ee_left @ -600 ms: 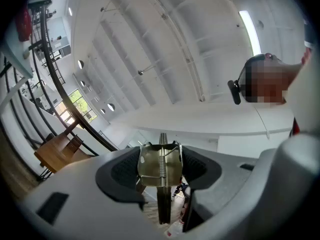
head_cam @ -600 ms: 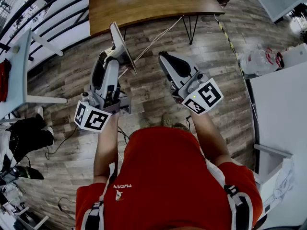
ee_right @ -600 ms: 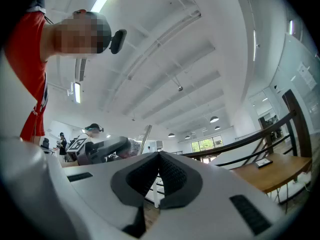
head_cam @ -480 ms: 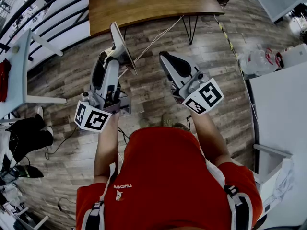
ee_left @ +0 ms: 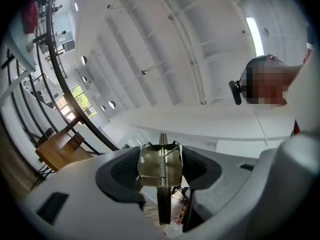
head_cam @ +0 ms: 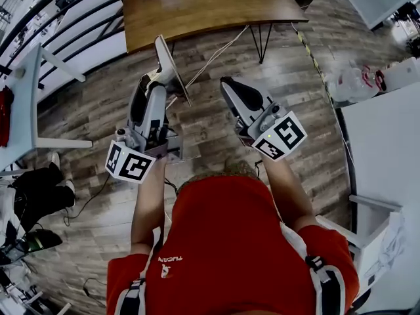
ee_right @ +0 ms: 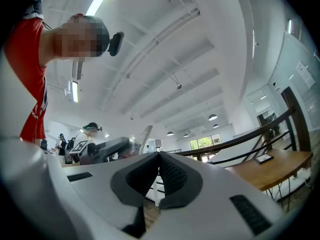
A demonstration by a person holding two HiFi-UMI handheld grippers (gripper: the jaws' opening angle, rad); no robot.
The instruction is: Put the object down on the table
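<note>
Clipboard (head_cam: pixel 172 67) is bound for the wooden table (head_cam: pixel 197 5), which I see at twelve o'clock, well apart across the floor. The board stands on edge at eleven o'clock, its metal clip end clamped between my left gripper's (head_cam: pixel 156 84) jaws, upright for carrying, I judge. My right gripper (head_cam: pixel 230 85), at one o'clock, is closed on nothing, held aside.
</note>
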